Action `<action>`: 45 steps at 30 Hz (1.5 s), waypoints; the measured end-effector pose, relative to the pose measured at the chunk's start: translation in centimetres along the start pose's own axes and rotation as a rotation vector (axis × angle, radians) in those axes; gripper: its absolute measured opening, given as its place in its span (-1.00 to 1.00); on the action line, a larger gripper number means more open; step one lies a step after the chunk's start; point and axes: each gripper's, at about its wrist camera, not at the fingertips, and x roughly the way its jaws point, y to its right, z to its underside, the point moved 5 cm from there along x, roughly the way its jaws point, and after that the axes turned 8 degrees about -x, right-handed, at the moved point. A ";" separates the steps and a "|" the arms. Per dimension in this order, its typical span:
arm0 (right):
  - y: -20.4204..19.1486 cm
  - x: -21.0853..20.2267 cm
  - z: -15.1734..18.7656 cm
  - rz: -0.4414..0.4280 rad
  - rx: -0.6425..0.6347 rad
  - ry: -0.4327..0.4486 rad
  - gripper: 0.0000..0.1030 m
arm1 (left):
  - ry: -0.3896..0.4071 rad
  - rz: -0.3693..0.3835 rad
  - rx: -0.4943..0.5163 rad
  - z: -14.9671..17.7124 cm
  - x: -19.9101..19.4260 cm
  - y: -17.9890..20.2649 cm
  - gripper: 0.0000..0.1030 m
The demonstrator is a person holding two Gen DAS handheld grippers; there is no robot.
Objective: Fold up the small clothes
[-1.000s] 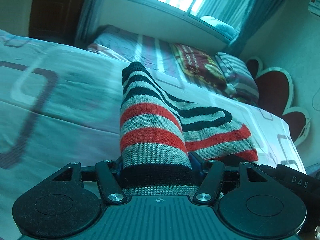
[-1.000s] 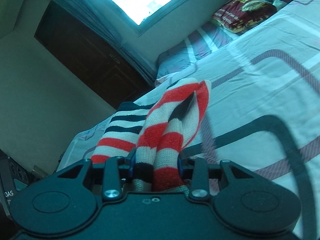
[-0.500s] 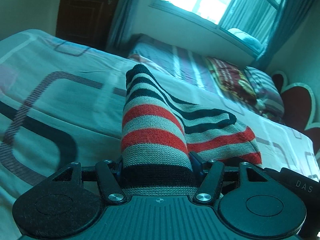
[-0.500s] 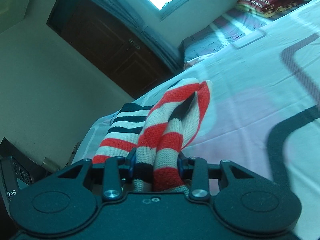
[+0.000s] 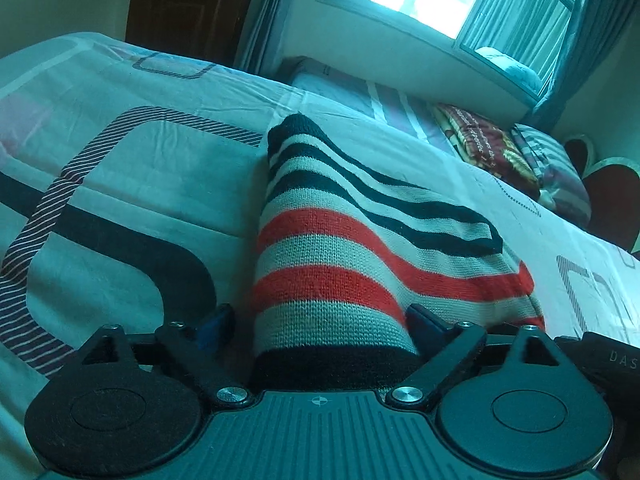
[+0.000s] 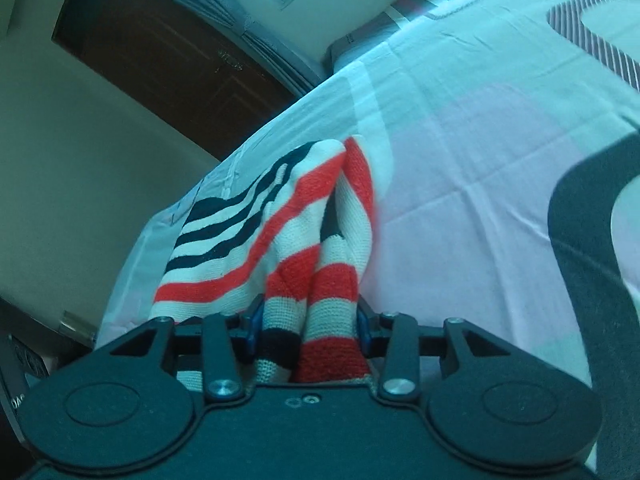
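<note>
Left gripper tilted down, jaws opening wide; right gripper jaws opening, narrower.

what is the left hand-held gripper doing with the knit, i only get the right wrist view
observer: the left hand-held gripper is opening its jaws; the red, black and cream striped knitted garment sits between them, with a gap at one pad.
operator: what's past the garment on that side
observer: a dark red heart-shaped headboard at the far end of the pale patterned bedsheet.
</note>
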 end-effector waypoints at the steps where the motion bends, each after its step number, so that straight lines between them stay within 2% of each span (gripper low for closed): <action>1: -0.1 -0.3 -0.3 0.010 -0.012 0.006 -0.17 | 0.005 -0.004 -0.004 -0.1 -0.3 0.0 0.79; 3: -0.3 -1.2 -1.1 0.028 -0.026 0.037 -0.13 | 0.044 -0.028 -0.005 -0.5 -1.6 0.2 0.79; 5: -1.1 -2.6 -2.0 0.062 -0.061 0.105 -0.11 | 0.088 -0.025 0.003 -1.2 -2.5 0.9 0.79; 8: -3.0 -2.5 -3.8 0.100 -0.178 0.160 -0.15 | 0.103 -0.007 -0.008 -2.9 -1.9 2.1 0.79; 11: -5.3 -0.3 -4.6 0.136 -0.284 0.138 -0.25 | 0.082 -0.021 -0.017 -4.2 0.4 3.0 0.79; 13: -5.7 1.4 -4.8 0.147 -0.303 0.102 -0.36 | 0.058 -0.068 -0.014 -4.5 2.2 2.9 0.79; 16: -4.4 4.3 -4.6 0.268 -0.359 0.027 -0.54 | 0.004 -0.089 -0.068 -4.8 4.3 1.5 0.79; 19: -3.3 4.8 -5.4 0.231 -0.269 0.035 -0.59 | -0.015 -0.088 -0.089 -5.0 5.0 1.0 0.79; 22: -4.3 4.1 -5.1 0.257 -0.292 0.028 -0.57 | 0.006 -0.104 -0.063 -4.4 3.7 1.5 0.79; 24: -5.2 2.3 -4.6 0.236 -0.297 0.060 -0.46 | 0.009 -0.074 -0.042 -3.4 2.0 1.7 0.79; 26: -6.1 0.4 -3.7 0.196 -0.299 0.090 -0.45 | 0.026 -0.066 -0.021 -2.4 0.2 1.3 0.79; 31: -7.6 -2.1 -0.5 0.167 -0.330 0.083 -0.45 | 0.027 -0.054 0.016 0.4 -2.3 0.5 0.79; 34: -7.3 -1.4 1.0 0.224 -0.376 0.058 -0.52 | 0.027 -0.058 0.010 0.7 -2.1 0.5 0.79; 38: -7.2 -0.3 1.7 0.318 -0.485 0.066 -0.80 | 0.054 -0.092 0.059 1.4 -1.6 1.0 0.88; 41: -6.4 -0.4 1.6 0.307 -0.443 0.071 -0.85 | 0.047 -0.098 0.048 1.4 -1.5 0.8 0.90; 45: -6.6 -1.7 1.3 0.286 -0.373 0.056 -0.81 | 0.055 -0.118 0.075 1.2 -2.5 1.2 0.90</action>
